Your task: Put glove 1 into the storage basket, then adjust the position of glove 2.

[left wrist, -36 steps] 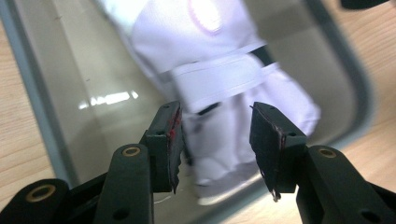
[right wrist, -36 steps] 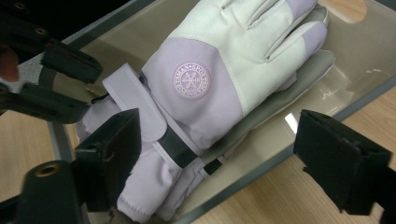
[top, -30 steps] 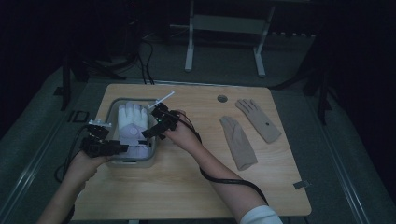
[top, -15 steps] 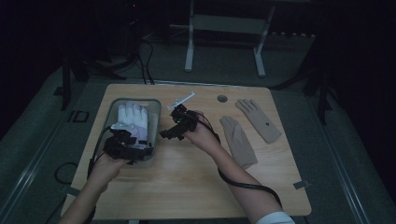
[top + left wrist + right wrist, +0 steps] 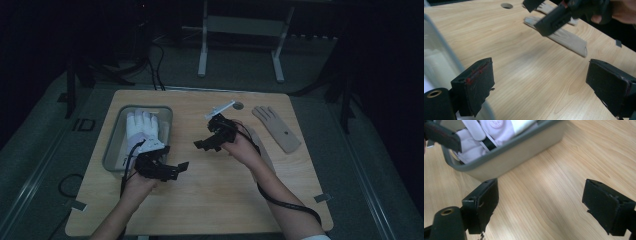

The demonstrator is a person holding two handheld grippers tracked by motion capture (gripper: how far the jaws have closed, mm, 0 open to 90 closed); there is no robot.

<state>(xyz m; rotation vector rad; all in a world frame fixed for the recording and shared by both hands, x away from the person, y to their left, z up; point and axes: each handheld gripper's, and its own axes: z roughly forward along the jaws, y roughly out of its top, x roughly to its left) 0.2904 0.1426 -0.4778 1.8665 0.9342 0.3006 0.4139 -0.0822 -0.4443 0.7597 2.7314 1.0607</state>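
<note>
In the grey tray at the left of the table lies a white glove, fingers pointing to the far side; it also shows in the right gripper view, resting against the tray's wall. Just off the tray's near right corner, the left gripper hangs over bare wood. Its jaws have just been opening and now stand spread wide, with nothing between them. The right gripper is held near the middle of the table, well apart from the tray, jaws likewise spread and empty. To the right lie two beige gloves: one flat near the far right corner, the other partly covered by the right hand. A round hole sits at the far edge.
</note>
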